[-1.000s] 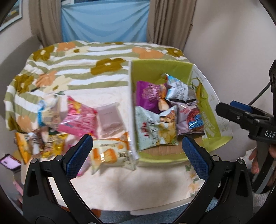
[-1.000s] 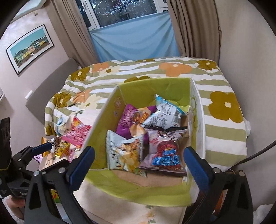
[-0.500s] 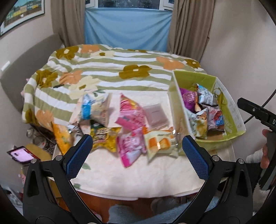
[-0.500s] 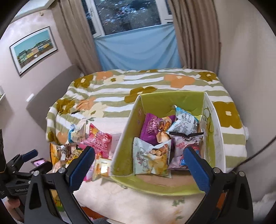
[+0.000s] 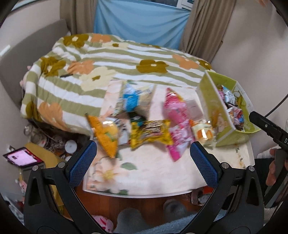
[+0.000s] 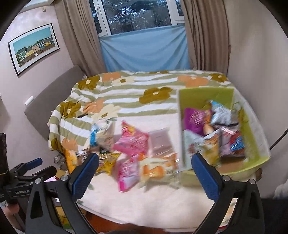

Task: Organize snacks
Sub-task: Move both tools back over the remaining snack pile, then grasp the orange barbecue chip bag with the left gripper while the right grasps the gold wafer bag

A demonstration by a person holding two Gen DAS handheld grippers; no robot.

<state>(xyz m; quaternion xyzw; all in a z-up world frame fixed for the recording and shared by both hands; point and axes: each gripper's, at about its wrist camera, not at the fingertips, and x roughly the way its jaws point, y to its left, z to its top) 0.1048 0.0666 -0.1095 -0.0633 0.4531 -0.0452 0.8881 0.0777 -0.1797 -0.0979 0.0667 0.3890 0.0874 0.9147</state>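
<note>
Left wrist: left gripper (image 5: 143,159) fingers spread, empty, above yellow packet (image 5: 150,132).

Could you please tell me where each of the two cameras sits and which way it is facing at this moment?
Left wrist: rides on the left gripper, jaws open, looking across the table at the loose snack packets; the right gripper and a hand show at the right edge.
Right wrist: rides on the right gripper, jaws open, facing the green box and the window; the left gripper shows at the left edge.
Shared: both see the green box, the pink packet and the floral blanket.
</note>
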